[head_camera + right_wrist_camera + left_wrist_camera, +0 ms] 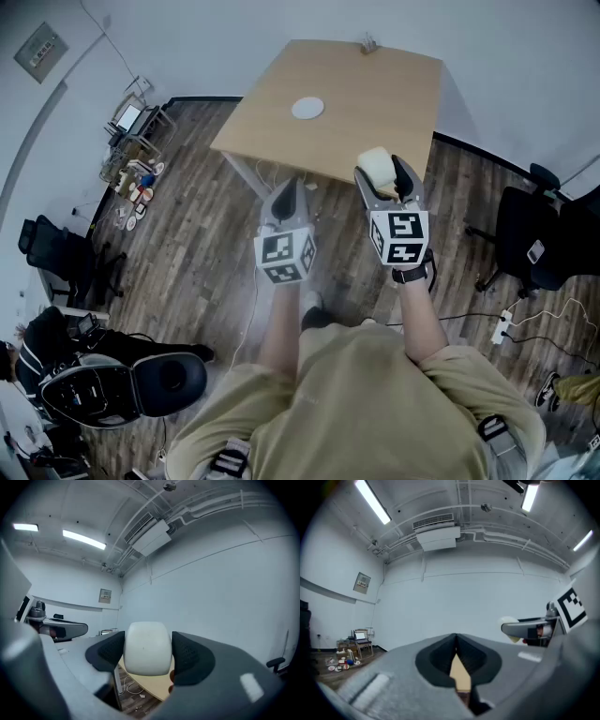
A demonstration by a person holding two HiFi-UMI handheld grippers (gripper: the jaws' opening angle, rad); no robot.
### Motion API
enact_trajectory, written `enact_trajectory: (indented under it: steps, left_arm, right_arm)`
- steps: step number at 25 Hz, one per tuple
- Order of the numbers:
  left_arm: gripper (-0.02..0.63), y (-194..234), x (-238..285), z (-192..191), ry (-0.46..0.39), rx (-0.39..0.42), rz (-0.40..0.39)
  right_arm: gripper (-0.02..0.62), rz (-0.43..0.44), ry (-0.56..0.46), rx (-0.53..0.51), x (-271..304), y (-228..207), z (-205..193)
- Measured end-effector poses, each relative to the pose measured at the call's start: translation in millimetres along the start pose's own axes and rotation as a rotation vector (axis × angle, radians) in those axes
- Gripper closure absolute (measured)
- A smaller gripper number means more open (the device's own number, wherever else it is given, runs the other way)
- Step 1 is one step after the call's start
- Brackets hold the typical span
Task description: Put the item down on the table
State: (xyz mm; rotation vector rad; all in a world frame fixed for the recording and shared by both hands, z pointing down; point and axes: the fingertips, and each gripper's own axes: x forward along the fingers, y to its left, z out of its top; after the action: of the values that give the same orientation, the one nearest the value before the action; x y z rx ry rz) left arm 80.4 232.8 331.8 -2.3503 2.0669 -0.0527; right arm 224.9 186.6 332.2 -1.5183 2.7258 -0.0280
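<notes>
Both pads [192, 656] of the right claw [146, 657] clamp the white item [145, 641].

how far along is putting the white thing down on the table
Done: the white rounded item is clamped in the right gripper. In hand: it hangs in the air by the near edge of the light wooden table. Still to do: carry it over the tabletop, lower it and open the jaws. The left gripper is shut and empty.
</notes>
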Motion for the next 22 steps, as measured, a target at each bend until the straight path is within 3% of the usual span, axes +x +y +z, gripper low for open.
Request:
enact_trajectory:
  steps: [15,22]
  left_arm:
    - [0.603,45.0,18.2,-15.2,0.015,-0.041,-0.031]
    - [0.603,102.7,48.4,-23.8,0.016,-0.054,-0.081]
  right_arm:
    - [0.278,-0.011,0.023,0.0,38.9,25.1,-7.1]
    - [0.278,-0.064,0.022,-0.003,94.2,49.0,-11.1]
